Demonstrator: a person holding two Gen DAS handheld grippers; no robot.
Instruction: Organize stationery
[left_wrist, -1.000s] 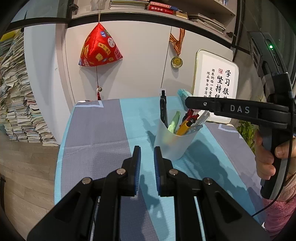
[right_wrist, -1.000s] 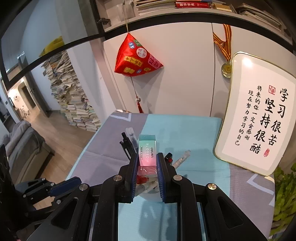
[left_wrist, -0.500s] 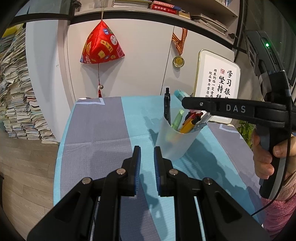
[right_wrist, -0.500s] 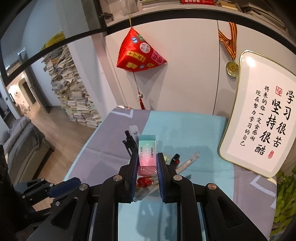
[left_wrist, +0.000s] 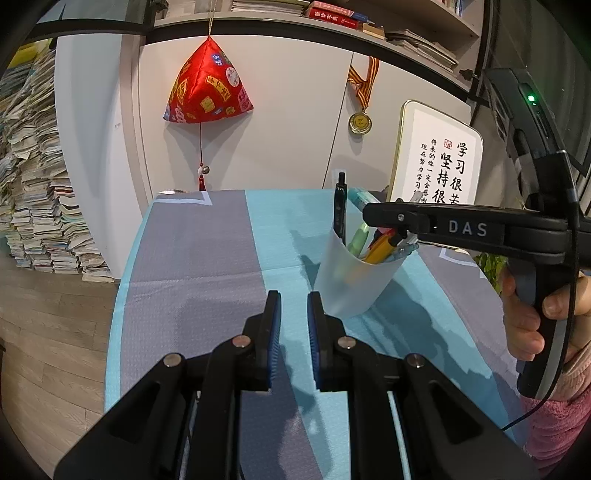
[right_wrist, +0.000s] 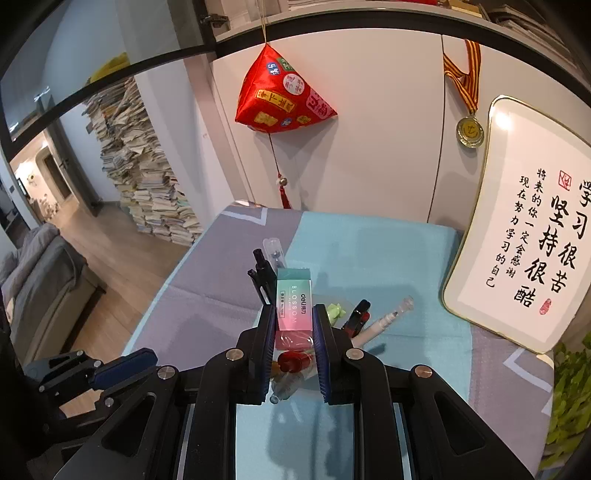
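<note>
A translucent white pen cup (left_wrist: 351, 284) stands on the blue and grey tablecloth (left_wrist: 207, 266), holding several pens, a black one (left_wrist: 339, 210) upright. My right gripper (right_wrist: 294, 310) is shut on a green-pink Blossom eraser (right_wrist: 293, 299) and holds it just above the cup's pens (right_wrist: 391, 319). In the left wrist view the right gripper (left_wrist: 373, 216) reaches over the cup from the right, the eraser (left_wrist: 360, 195) at its tip. My left gripper (left_wrist: 293, 299) is empty, its jaws a narrow gap apart, just left of the cup.
A framed calligraphy board (left_wrist: 439, 166) leans at the table's back right. A red pouch (left_wrist: 207, 88) and a medal (left_wrist: 360, 123) hang on the white cabinet behind. Book stacks (left_wrist: 33, 206) stand on the floor to the left. A plant (right_wrist: 569, 398) is at the right.
My right gripper with the eraser has stayed over the cup, shifting slightly. My left gripper has moved slightly closer to the cup, its jaws unchanged.
</note>
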